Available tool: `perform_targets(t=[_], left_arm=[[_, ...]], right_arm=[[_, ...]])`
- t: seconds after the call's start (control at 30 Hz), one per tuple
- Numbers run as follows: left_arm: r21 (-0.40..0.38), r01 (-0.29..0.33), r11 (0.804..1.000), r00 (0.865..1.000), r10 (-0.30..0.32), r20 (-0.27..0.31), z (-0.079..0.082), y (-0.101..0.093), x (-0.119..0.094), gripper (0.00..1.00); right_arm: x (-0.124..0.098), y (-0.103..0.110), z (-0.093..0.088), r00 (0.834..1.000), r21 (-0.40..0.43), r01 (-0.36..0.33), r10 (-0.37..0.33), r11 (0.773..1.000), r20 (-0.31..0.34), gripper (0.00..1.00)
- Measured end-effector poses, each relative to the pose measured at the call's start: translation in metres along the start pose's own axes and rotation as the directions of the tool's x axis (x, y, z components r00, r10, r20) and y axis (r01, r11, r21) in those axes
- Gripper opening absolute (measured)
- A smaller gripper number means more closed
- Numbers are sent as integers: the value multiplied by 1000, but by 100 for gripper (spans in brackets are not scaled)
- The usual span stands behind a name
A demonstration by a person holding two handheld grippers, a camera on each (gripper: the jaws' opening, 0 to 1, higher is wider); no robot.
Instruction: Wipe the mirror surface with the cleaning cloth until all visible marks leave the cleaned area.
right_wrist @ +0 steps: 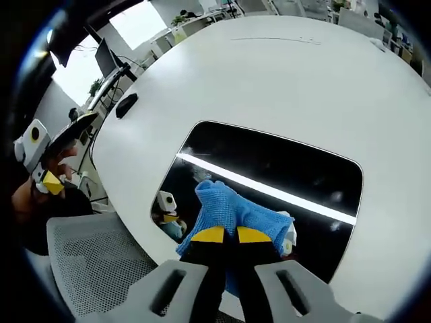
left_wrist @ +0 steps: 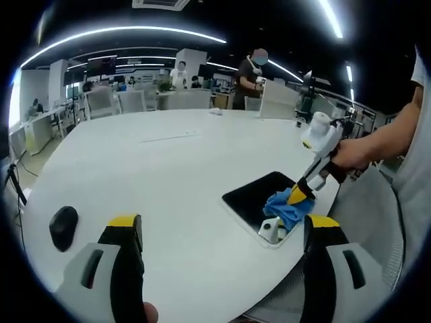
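A dark rectangular mirror [left_wrist: 252,195] lies flat near the edge of the round white table [left_wrist: 168,182]. On it rests a blue cleaning cloth [left_wrist: 286,208]. In the left gripper view my right gripper [left_wrist: 301,195] comes in from the right, held by a hand, its yellow tips pressed into the cloth. In the right gripper view my right gripper [right_wrist: 230,235] is shut on the blue cloth [right_wrist: 225,205], which lies on the mirror [right_wrist: 283,161] by its near edge. A bright ceiling light streaks across the glass. My left gripper [left_wrist: 223,225] is open, held above the table and away from the mirror.
A black mouse [left_wrist: 64,227] lies on the table to the left. A grey mesh chair [right_wrist: 94,269] stands at the table edge beside the mirror. My left gripper [right_wrist: 46,176] shows in a hand at the far left. People and desks stand far behind.
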State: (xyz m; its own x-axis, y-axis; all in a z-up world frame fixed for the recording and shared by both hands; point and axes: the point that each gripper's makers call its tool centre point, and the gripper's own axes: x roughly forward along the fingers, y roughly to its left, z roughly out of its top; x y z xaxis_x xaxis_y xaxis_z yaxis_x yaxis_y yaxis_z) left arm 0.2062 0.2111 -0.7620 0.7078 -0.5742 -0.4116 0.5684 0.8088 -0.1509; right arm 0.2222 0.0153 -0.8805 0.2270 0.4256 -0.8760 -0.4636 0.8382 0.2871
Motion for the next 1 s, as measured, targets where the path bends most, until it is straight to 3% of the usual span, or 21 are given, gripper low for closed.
perform_targets(t=[1.0], left_arm=[[-30,-34,999,999,35,6,-7,10,-13,99]], right_arm=[[16,-37,63,996,-81,85,-83,993,27,0]])
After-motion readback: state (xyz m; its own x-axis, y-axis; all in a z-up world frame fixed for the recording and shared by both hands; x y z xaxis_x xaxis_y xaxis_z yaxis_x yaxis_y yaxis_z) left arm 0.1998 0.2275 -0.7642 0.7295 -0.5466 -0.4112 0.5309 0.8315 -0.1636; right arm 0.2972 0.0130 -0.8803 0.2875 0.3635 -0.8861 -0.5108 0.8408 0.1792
